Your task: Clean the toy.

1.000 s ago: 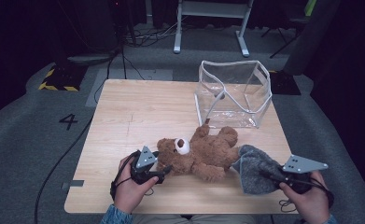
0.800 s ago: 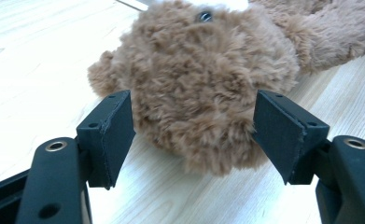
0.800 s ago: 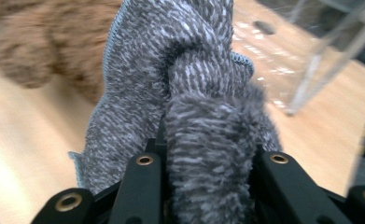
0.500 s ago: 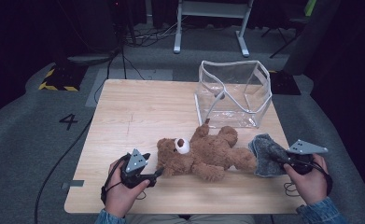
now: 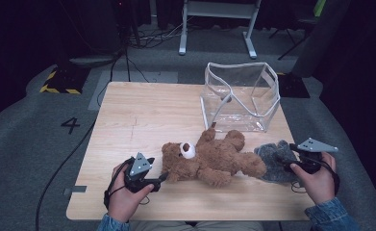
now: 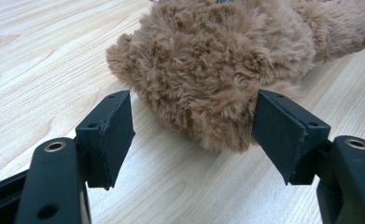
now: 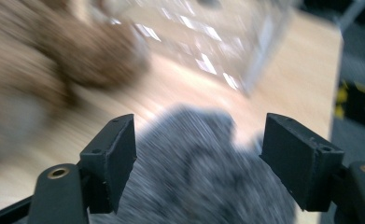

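Observation:
A brown teddy bear (image 5: 209, 161) lies on its back in the middle of the wooden table (image 5: 142, 115). My left gripper (image 5: 162, 177) sits at the bear's head. In the left gripper view its jaws (image 6: 193, 98) stand open with the furry head (image 6: 203, 65) reaching between the pads. A grey fuzzy cloth (image 5: 274, 164) lies at the bear's feet on the right. My right gripper (image 5: 288, 166) is at the cloth's right edge. Its jaws (image 7: 199, 119) have just been opening and now stand wide, with the grey cloth (image 7: 203, 182) loose between and below them.
A clear plastic box (image 5: 241, 96) with white edging stands open at the back right of the table, just behind the bear. The table's right edge runs close beside my right hand. Bare wood stretches across the left and back.
My right gripper drew the grey cloth a little to the right, away from the bear's legs, then opened and let it go. The left gripper and the bear have barely moved.

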Demonstrator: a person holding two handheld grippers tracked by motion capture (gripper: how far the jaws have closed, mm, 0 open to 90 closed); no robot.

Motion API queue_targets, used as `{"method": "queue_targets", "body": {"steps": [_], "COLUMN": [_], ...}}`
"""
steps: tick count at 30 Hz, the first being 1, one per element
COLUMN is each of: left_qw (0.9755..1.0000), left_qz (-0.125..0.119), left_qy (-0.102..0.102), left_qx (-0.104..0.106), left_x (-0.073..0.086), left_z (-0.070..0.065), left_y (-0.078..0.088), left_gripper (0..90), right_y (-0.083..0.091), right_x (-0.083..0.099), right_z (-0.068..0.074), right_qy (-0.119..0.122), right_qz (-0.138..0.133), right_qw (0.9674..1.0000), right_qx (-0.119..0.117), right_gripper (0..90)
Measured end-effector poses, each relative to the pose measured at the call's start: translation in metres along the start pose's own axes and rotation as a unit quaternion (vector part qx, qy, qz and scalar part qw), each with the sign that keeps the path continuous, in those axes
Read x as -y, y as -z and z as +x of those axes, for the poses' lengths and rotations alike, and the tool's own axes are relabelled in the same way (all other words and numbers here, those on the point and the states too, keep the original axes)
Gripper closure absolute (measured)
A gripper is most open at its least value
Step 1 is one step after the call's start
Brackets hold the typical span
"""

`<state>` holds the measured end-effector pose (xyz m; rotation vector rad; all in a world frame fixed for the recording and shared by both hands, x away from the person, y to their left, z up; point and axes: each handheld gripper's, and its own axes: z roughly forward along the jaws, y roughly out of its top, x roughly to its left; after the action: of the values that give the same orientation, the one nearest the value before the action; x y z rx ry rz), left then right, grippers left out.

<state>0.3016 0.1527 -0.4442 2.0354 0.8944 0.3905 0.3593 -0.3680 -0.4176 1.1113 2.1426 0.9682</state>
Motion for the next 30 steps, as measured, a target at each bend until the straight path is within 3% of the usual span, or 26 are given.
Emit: {"method": "queue_targets", "body": {"steps": [2,5,7,10,11,12,13,14,15,16,17,18,19,21,22,24,25,29,30], "left_qw": [1.0,1.0,1.0,1.0,1.0,0.9999,1.0,1.0,1.0,1.0,1.0,1.0,1.0,1.0,1.0,1.0,1.0,1.0,1.0], "left_qz": [0.001,0.001,0.0,0.001,0.001,0.002,0.001,0.001,0.002,0.002,0.002,0.002,0.001,0.001,0.001,0.001,0.002,0.002,0.003], "left_qy": [0.0,-0.002,-0.007,-0.001,-0.001,-0.011,0.003,0.003,0.001,0.001,0.001,-0.004,0.0,0.001,0.003,0.003,0.005,-0.006,-0.008], "left_qx": [0.005,0.005,0.001,0.003,0.003,0.0,0.008,0.004,0.004,0.002,0.002,0.0,0.004,0.002,0.004,0.003,0.003,-0.004,-0.001], "left_x": [0.0,0.0,0.0,0.002,0.002,0.002,0.003,0.004,0.004,0.004,0.004,0.005,0.005,0.006,0.006,0.007,0.007,0.007,0.006], "left_z": [-0.001,-0.001,-0.001,-0.003,-0.003,-0.002,-0.003,-0.003,-0.003,-0.003,-0.003,-0.002,-0.003,-0.003,-0.002,-0.002,-0.002,-0.001,-0.001], "left_y": [-0.001,0.0,0.001,0.002,0.002,0.003,0.004,0.004,0.005,0.005,0.005,0.006,0.005,0.006,0.006,0.006,0.006,0.007,0.006], "left_gripper": [29.4,29.5,29.4,29.5,29.4,29.4,29.5,29.4,29.4,29.5,29.5,29.5,29.4,29.5,29.4,29.5,29.5,29.5,29.5], "right_y": [0.009,0.015,0.011,-0.002,-0.002,-0.007,-0.023,-0.029,-0.04,-0.047,-0.057,-0.057,-0.073,-0.084,-0.089,-0.095,-0.098,-0.103,-0.105], "right_x": [-0.017,-0.043,-0.06,-0.077,-0.077,-0.083,-0.095,-0.098,-0.102,-0.104,-0.106,-0.106,-0.108,-0.108,-0.107,-0.105,-0.104,-0.101,-0.101], "right_z": [0.014,0.043,0.066,0.094,0.094,0.103,0.121,0.127,0.136,0.141,0.148,0.148,0.153,0.154,0.154,0.155,0.154,0.152,0.155], "right_qy": [0.024,0.064,0.102,0.127,0.127,0.133,0.161,0.169,0.176,0.175,0.182,0.182,0.208,0.23,0.237,0.241,0.247,0.254,0.267], "right_qz": [-0.021,-0.038,-0.04,-0.039,-0.039,-0.032,-0.028,-0.022,-0.012,-0.008,0.001,0.001,0.019,0.039,0.044,0.058,0.061,0.081,0.102], "right_qw": [0.9992,0.9943,0.9871,0.9773,0.9773,0.9749,0.9656,0.9624,0.957,0.9551,0.953,0.953,0.9473,0.9418,0.9407,0.9433,0.9412,0.9386,0.9341], "right_qx": [-0.023,-0.076,-0.117,-0.165,-0.165,-0.176,-0.202,-0.212,-0.23,-0.239,-0.242,-0.242,-0.243,-0.242,-0.239,-0.221,-0.222,-0.219,-0.214], "right_gripper": [27.4,28.6,28.5,29.2,29.2,29.1,27.7,26.7,26.0,26.1,25.3,25.3,22.5,21.2,20.8,21.5,21.5,26.1,33.5]}}
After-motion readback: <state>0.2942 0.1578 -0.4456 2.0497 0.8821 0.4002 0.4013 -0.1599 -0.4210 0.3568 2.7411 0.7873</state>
